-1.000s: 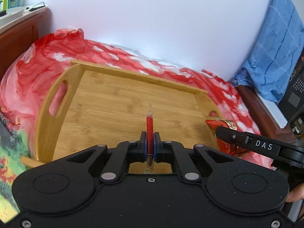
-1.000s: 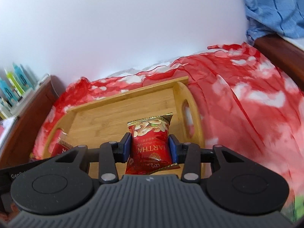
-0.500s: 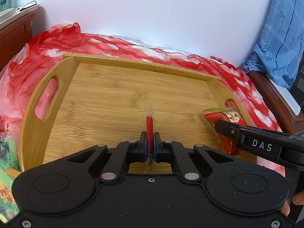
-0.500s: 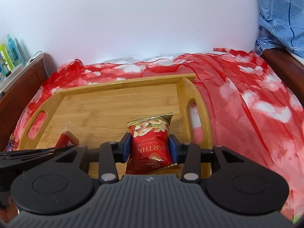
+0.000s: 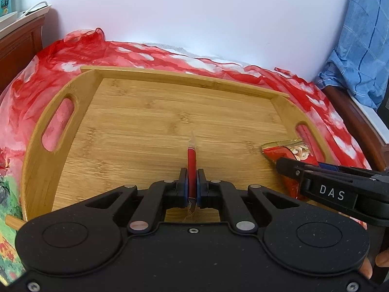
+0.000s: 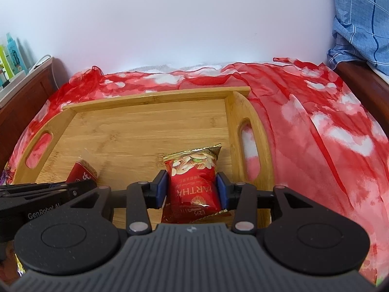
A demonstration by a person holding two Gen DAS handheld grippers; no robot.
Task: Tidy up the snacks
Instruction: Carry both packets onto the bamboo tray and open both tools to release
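Observation:
A bamboo tray [image 5: 170,73] with cut-out handles lies on a red and white cloth [image 5: 136,53]. My left gripper [image 5: 192,177] is shut on a thin red snack packet [image 5: 192,157], seen edge-on, low over the tray's near middle. My right gripper [image 6: 192,186] holds a red nut packet [image 6: 194,182] over the tray's [image 6: 155,96] right near corner. Its jaws are opening; the pads still lie against the packet's sides, and the packet's lower end looks to rest on the wood. From the right wrist the left gripper's red packet [image 6: 81,173] shows at the left. One of the right gripper's fingers [image 5: 316,177] and the nut packet [image 5: 287,149] appear at the right.
A white wall stands behind the cloth. A dark wooden ledge [image 6: 29,85] with bottles and a cable is at the left. A blue checked fabric [image 6: 359,19] hangs over a wooden edge at the right. A colourful printed surface [image 5: 9,194] lies at the near left.
Both grippers have come down and in over the tray with their packets. The right gripper's jaws stand slightly wider around the nut packet.

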